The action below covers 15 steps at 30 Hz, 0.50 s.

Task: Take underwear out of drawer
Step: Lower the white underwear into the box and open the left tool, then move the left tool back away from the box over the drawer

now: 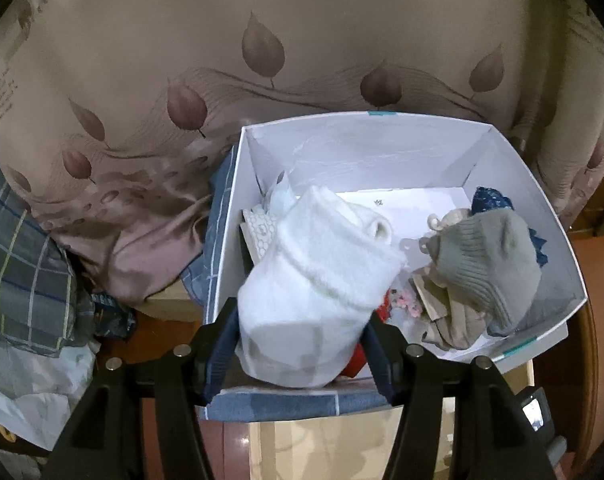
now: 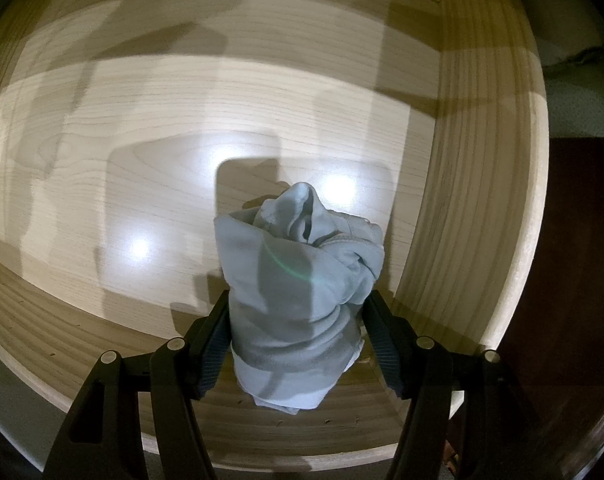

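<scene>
In the left wrist view, my left gripper (image 1: 302, 344) sits at the bottom centre of the frame with a white rolled garment (image 1: 318, 284) between its two dark fingers (image 1: 222, 344). The jaws stand partly apart and both pads press against the bundle, so I am holding it. The bundle hangs over the near edge of a white cardboard box (image 1: 558, 248) that fills the middle and right of the frame. Inside the box, to the right, lies a grey knitted sock (image 1: 486, 256) on top of a beige cloth (image 1: 450, 316), with a dark blue lacy piece (image 1: 494, 200) behind it. A pinkish leaf-patterned fabric (image 1: 262, 40) covers the upper half, and a plaid cloth (image 1: 22, 260) lies at the left edge.

In the right wrist view, my right gripper (image 2: 298, 340) points down into the pale wooden drawer (image 2: 482, 200). A crumpled light grey-blue underwear bundle (image 2: 298, 280) is clamped between its fingers (image 2: 214, 344), low in the centre of the frame. The drawer floor spreads out behind it, with the side wall rising at right.
</scene>
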Available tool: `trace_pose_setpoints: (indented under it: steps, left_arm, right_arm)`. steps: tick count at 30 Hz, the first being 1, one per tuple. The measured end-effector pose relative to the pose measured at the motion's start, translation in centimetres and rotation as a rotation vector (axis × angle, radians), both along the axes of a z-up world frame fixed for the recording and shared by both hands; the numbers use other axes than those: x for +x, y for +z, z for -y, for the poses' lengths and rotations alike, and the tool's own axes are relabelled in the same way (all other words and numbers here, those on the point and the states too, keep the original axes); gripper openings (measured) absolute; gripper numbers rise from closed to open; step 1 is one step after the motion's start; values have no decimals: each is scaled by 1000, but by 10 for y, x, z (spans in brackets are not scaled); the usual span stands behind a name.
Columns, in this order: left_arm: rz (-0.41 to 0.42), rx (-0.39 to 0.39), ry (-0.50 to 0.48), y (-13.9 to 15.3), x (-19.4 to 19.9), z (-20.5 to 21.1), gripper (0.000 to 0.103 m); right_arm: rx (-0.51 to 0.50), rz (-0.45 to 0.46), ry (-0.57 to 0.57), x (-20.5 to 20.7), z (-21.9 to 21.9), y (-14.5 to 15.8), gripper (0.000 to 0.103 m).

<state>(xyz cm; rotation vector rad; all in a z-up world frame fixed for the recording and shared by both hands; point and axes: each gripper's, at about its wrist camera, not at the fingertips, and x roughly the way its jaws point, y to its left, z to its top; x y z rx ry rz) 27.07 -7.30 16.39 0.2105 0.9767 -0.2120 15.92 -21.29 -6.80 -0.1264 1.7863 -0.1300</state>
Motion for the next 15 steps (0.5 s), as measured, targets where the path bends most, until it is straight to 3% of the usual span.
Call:
trace_pose_setpoints:
  steps: [9, 11, 15]
  left_arm:
    - [-45, -16, -9, -6, 6, 5, 60]
    - [-45, -18, -5, -9, 7, 3, 67]
    - [-38, -37, 2, -5, 7, -2, 71]
  right_arm:
    - [-4, 4, 0, -2, 0, 1, 61]
    - [-4, 4, 0, -2, 0, 1, 61]
    - [-4, 3, 0, -2, 0, 1, 61]
